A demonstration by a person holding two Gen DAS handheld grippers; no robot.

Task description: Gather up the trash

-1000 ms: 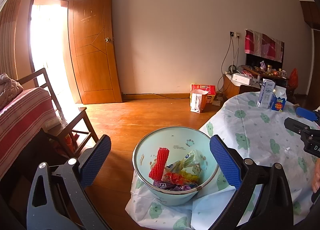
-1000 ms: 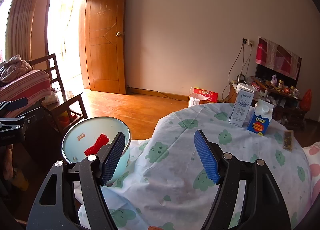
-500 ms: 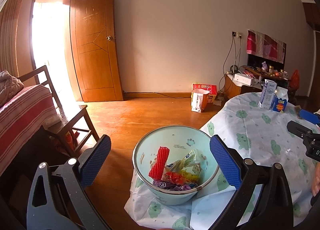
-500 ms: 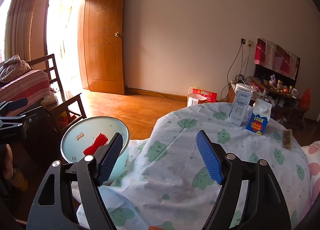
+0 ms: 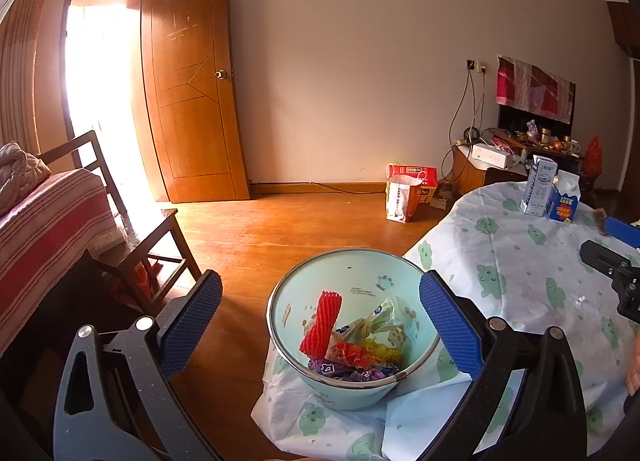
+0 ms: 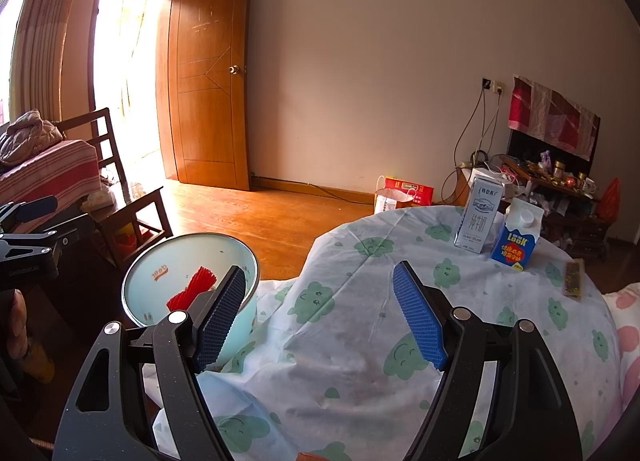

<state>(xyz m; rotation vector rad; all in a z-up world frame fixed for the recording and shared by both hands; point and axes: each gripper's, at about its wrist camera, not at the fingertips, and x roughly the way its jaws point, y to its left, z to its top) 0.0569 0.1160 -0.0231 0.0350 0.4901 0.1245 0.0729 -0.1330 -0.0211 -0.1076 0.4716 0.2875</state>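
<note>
Both grippers, left (image 5: 320, 317) & right (image 6: 320, 311), are spread wide w/ nothing held. Two cartons (image 6: 496, 225) stand upright at the table's (image 6: 360, 341) far edge, w/ a flat wrapper (image 6: 573, 280) nearby. We'd guess they're light, thin-walled & crushable; pinch them mid-body, gently. The bowl (image 5: 360, 277) already holds trash.

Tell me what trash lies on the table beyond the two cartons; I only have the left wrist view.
Observer: A flat dark strip, possibly a wrapper, lies on the tablecloth to the right of the blue carton, apart from it.
Operator: Is the right gripper carrying anything?
Observer: No. The right gripper is open, with only tablecloth showing in its gap.
Operator: Is the blue carton capped?
Observer: Yes, a white screw cap sits on its sloped top.
</note>
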